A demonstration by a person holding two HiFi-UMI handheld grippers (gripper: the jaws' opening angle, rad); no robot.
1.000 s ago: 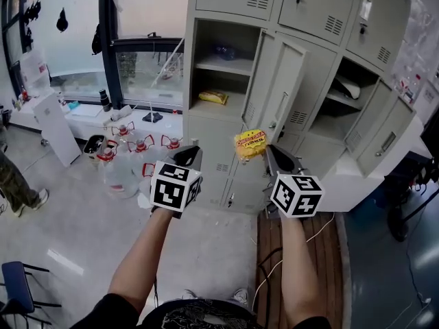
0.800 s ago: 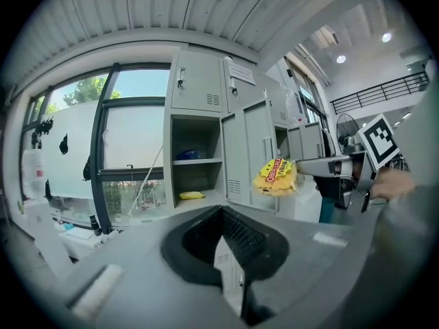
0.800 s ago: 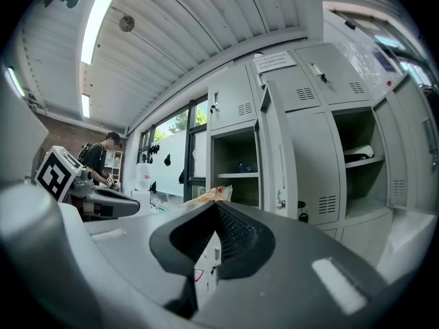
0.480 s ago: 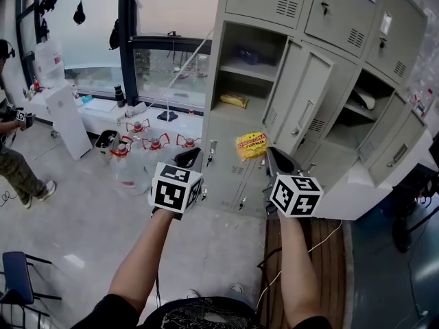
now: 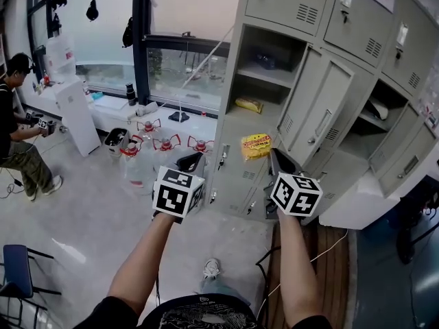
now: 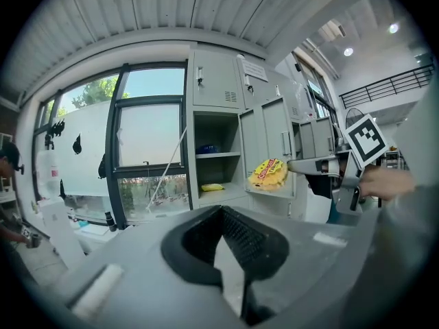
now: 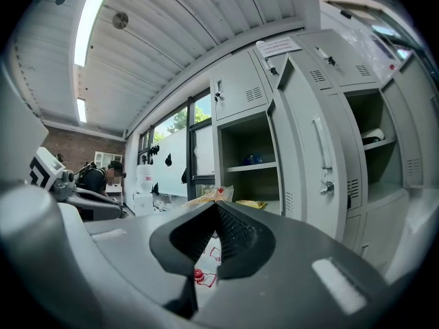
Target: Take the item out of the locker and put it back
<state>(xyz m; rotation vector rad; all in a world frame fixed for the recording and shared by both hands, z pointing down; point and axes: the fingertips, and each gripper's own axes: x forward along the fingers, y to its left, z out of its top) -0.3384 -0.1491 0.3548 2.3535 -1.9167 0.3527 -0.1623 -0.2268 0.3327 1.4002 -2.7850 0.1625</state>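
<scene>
**Bag out of the locker, return pending**

The locker (image 5: pixel 285 2) stands open ahead. The yellow snack bag (image 5: pixel 256 147) hangs in front of it, pinched in the right gripper (image 5: pixel 273 155)'s closed jaws. It likely goes onto the shelf next. The left gripper (image 5: pixel 194 159)'s jaws are closed and empty. Its view shows the bag's face; the right gripper view shows only an edge.

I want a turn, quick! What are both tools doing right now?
Left tool: closed, empty.
Right tool: closed on the yellow snack bag.
</scene>
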